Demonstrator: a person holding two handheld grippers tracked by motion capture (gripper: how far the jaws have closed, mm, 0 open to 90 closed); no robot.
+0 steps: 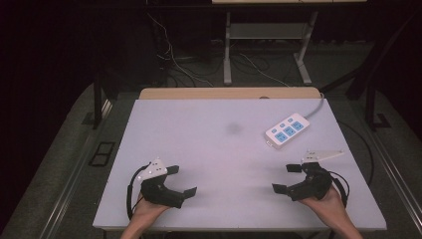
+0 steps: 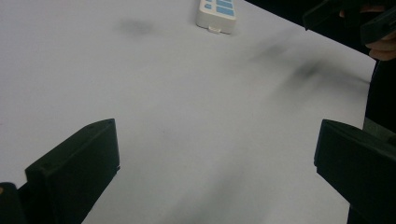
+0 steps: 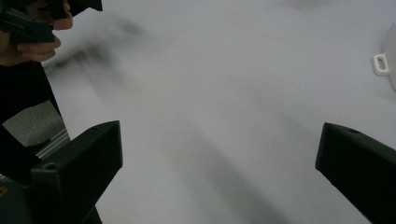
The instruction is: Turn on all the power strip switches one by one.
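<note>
Both grippers idle near the front edge, jaws spread and empty; power strip untouched at far right.

Left gripper [image 1: 180, 180] and right gripper [image 1: 284, 178] sit low over the table [image 1: 209, 149], jaws wide apart, facing each other and holding nothing. The strip [image 1: 287, 131] lies flat and angled, well apart from the left gripper and nearer the right one; its cord [image 1: 315, 108] runs off the far right edge. In the left gripper view the strip's [image 2: 216, 13] near end shows at the top; in the right gripper view its hanging tab [image 3: 381, 64] is at the right edge. Risks, as I judge them: the smooth casing could slide away on the slick table under a one-sided push; a lift could be checked by the cord dragging; a jaw tip could jam in a socket. No brand or writing legible; blue socket panels only.
</note>
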